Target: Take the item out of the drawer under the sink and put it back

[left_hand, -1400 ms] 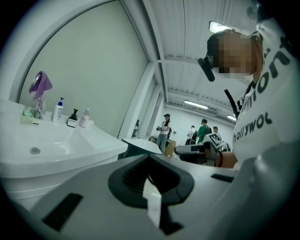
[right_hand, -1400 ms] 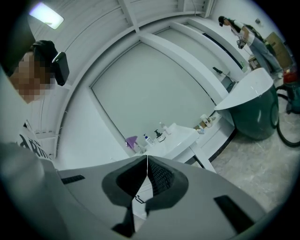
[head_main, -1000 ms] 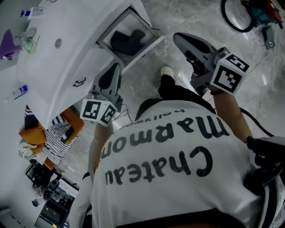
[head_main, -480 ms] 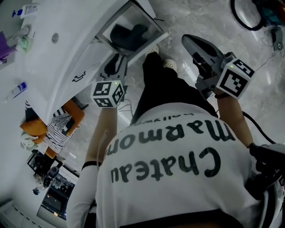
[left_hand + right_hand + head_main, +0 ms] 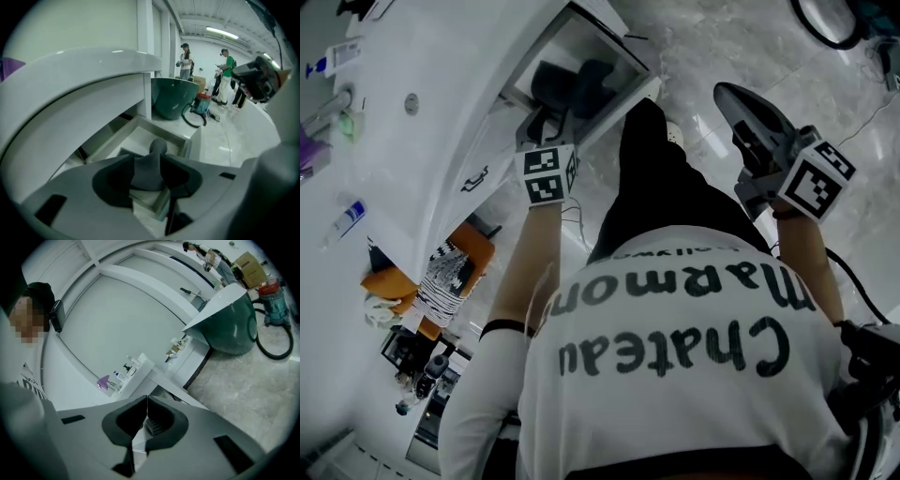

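The white curved sink cabinet (image 5: 441, 122) overhangs its open white drawer (image 5: 168, 132), so the left gripper (image 5: 149, 176), angled down into it, could by my judgement knock the drawer wall. It could also pinch only an edge of the soft-looking dark grey item (image 5: 574, 82) lying inside and drop it. Its 2 jaws have just been opening and stand wide, with the item showing between them, unpressed. The right gripper (image 5: 146, 412), held apart, is closed on nothing.

Person's white tee (image 5: 675, 394), head view: "Chateau Marmon" printed, reads upside down.
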Action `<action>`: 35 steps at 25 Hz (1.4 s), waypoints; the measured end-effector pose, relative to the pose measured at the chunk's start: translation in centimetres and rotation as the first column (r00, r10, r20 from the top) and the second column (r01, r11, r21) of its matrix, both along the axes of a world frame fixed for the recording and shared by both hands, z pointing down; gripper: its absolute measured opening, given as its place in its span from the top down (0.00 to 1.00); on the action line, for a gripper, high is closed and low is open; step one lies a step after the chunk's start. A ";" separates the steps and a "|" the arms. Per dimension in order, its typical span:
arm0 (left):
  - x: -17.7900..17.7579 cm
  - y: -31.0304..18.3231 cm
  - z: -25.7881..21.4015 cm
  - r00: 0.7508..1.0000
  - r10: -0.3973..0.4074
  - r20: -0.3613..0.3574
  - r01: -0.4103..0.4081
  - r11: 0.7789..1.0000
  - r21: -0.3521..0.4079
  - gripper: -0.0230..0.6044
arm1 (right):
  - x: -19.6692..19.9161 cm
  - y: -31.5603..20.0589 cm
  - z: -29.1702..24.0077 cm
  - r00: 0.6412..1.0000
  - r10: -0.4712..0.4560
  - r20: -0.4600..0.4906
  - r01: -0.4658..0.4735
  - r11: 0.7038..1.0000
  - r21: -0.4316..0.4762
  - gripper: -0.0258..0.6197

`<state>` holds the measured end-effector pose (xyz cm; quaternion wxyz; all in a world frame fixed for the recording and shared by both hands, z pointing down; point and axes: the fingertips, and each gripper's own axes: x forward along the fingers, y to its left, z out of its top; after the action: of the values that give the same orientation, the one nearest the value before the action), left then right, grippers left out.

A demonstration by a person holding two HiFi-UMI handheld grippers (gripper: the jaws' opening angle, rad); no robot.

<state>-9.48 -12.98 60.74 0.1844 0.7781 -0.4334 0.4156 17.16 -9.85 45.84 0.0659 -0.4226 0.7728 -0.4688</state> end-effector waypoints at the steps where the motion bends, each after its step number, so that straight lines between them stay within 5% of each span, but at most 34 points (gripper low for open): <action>1: 0.0 -0.6 0.6 1.000 0.004 0.016 -0.004 1.000 -0.008 0.72 | 0.3 0.0 0.5 1.000 0.011 -0.005 -0.011 1.000 -0.011 0.94; 14: -0.3 -3.0 6.1 0.993 0.039 0.114 -0.016 0.980 -0.198 0.71 | 1.8 -1.5 2.5 0.995 0.098 -0.012 -0.099 0.991 -0.090 0.94; 22: -0.4 -2.6 6.8 0.991 0.046 0.125 -0.018 0.975 -0.222 0.83 | 1.8 -1.9 2.7 0.994 0.107 0.001 -0.106 0.988 -0.109 0.94; 35: -0.5 -1.3 4.7 0.996 -0.008 0.084 0.023 0.984 -0.179 0.87 | 0.7 -1.0 1.0 0.997 0.071 0.002 -0.071 0.995 -0.072 0.94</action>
<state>-10.03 -14.32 65.41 0.2389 0.7370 -0.4073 0.4835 17.86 -10.85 46.84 0.0689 -0.4509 0.7398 -0.4945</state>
